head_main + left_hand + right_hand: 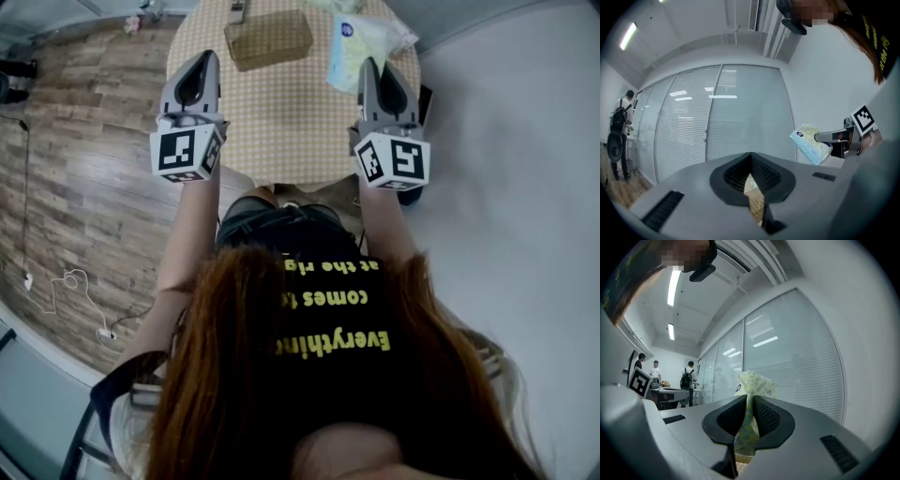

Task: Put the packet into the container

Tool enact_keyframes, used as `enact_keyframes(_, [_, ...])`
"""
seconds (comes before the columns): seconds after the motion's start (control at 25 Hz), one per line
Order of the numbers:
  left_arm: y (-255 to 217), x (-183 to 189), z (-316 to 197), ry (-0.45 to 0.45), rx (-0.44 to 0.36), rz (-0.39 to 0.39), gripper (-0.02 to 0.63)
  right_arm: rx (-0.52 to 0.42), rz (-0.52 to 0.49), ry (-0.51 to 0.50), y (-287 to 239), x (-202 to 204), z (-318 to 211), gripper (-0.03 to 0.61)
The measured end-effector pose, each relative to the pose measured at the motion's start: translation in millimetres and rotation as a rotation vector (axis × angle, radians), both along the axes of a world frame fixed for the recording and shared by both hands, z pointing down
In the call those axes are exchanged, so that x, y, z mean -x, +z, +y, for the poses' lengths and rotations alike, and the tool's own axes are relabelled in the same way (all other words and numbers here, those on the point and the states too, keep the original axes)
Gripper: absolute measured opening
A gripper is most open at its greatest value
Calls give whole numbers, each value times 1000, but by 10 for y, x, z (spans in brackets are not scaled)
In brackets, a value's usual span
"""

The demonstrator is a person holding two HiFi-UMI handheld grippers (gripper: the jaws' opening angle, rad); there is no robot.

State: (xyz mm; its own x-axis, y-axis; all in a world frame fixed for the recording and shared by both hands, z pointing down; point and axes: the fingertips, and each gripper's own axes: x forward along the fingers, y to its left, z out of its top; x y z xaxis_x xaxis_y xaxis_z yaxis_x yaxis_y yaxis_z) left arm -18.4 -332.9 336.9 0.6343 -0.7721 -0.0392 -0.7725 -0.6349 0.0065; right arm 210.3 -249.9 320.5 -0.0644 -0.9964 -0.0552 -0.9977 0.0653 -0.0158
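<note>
Packet (361, 42), pale and patterned, is pinched between the jaws of the right tongs (377, 73) and held in the air over the checked desk (281, 127), at the upper right of the head view. The brown container (269, 37) sits on the desk to its left, at top centre. The left tongs (200, 67), at upper left, are clenched on nothing.
</note>
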Motion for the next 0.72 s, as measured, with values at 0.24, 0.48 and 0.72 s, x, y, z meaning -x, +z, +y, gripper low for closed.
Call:
enact_keyframes(0.24, [22,-25,-297,45,9,-4,0,17,4,45,38,1,-212,58])
enact_keyframes(0.48, [7,-64,-390,62,35,0,0,45,6,38,-7,38,-315,58])
enact_keyframes(0.72, [115,-155,-345,42,47,-2,0,68,0,-3,95,-8,-341,57])
